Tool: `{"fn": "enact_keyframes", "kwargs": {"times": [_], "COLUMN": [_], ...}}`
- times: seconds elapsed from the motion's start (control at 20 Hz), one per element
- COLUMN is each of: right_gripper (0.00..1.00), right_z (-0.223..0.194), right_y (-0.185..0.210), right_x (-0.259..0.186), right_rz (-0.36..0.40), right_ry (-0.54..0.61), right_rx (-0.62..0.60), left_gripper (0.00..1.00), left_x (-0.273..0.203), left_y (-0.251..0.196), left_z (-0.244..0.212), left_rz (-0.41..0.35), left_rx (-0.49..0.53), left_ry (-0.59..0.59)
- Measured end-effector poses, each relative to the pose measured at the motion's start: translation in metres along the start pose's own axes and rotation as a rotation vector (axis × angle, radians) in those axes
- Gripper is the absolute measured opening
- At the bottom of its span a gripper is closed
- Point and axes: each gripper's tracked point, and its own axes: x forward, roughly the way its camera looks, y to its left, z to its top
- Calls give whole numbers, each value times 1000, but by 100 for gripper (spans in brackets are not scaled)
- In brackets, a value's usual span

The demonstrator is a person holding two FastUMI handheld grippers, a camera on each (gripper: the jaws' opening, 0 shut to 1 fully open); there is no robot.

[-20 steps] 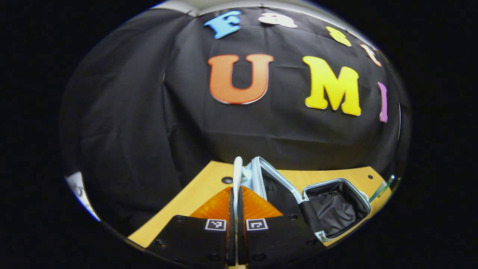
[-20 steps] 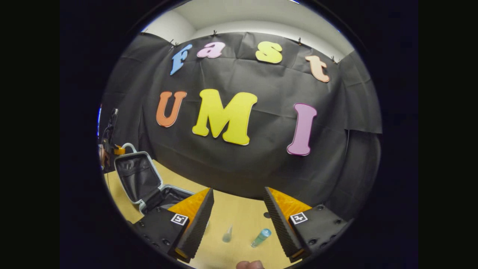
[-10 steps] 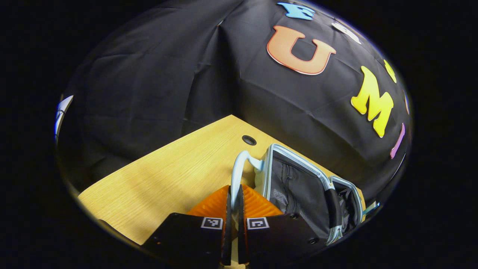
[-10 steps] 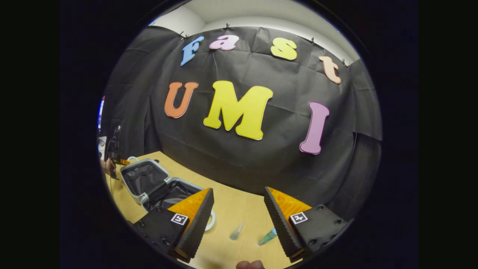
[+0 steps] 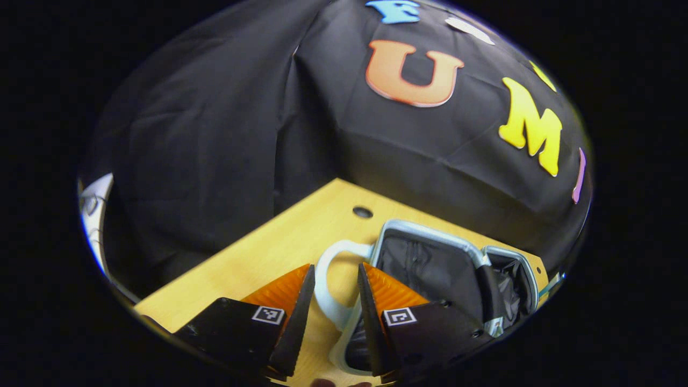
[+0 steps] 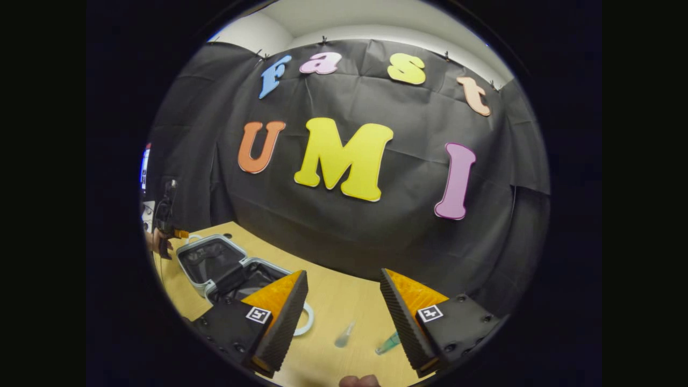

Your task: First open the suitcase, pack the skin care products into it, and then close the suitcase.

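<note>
Suitcase [image 5: 430, 263] lies open on the wooden surface [image 5: 269, 247], lid laid back flat, dark lining showing in both halves. In the left gripper view my left gripper [image 5: 333, 301] has its fingers parted, one on each side of the pale handle [image 5: 325, 285] on the lid's edge; I cannot tell whether either finger touches it. A round hole [image 5: 363, 212] in the surface sits just beyond the lid.

In the right gripper view my right gripper [image 6: 344, 306] has its fingers spread wide, holding nothing, above the surface. Between them lie a small clear bottle [image 6: 344, 334] and a green-tinted tube [image 6: 388, 343], apart from each other, both on their sides. A white ring [image 6: 305, 321] lies beside the inner finger, close to the suitcase's near half. The suitcase [image 6: 215, 263] is off to the left in this view, with a hand [image 6: 156, 242] at its far edge.
</note>
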Motion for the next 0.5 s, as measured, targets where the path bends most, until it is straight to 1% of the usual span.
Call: {"fn": "enact_keyframes", "kwargs": {"times": [0.05,0.1,0.15,0.2,0.25,0.3,0.35,0.4,0.5], "right_gripper": [80,80,80,80,80,80,80,80,80], "right_z": [1,1,1,0,0,-1,-3,-6,-13], "right_y": [-8,-18,-28,-39,-50,-63,-75,-86,-104], "right_x": [0,-1,-2,-3,-5,-9,-13,-16,-22], "right_rz": [-9,-21,-32,-43,-59,-78,-93,-106,-122], "right_ry": [-8,-13,-18,-21,-26,-31,-38,-43,-50], "right_rx": [7,17,35,54,72,90,107,114,120], "left_gripper": [71,85,99,97,100,98,87,97,97], "left_x": [-18,-36,-52,-67,-90,-110,-126,-140,-162], "left_y": [-23,-46,-68,-92,-111,-130,-151,-172,-228], "left_z": [28,51,68,79,92,104,108,108,94], "left_rz": [-23,-38,-38,-48,-49,-58,-78,-93,-128], "left_rx": [34,76,114,148,164,167,170,177,197], "left_ry": [-79,-127,-160,-187,-215,-237,-244,-249,-259]}}
